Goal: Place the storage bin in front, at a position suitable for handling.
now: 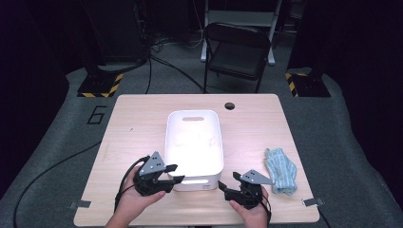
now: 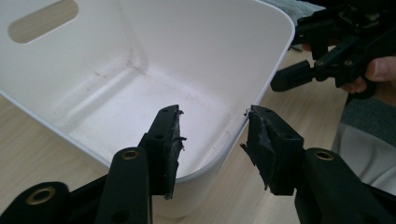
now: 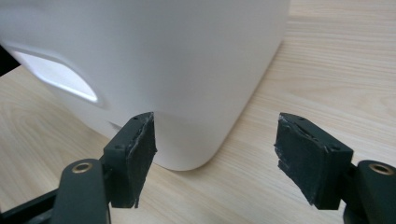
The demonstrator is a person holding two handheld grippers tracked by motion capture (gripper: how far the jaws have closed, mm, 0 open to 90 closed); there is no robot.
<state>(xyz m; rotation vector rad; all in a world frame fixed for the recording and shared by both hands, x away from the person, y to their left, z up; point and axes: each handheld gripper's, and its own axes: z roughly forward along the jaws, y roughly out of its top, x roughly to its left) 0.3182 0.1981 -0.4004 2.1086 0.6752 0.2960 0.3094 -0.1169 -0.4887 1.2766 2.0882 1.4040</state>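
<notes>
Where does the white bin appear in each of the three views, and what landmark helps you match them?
High view: the bin stands mid-table, between the two tools.
Left gripper view: its open inside takes up the upper left, its near rim passing between the jaws.
Right gripper view: its outer wall rises at upper left, one rounded corner nearest the jaws.
Shared landmark: the slot handle cut in an end wall.
</notes>
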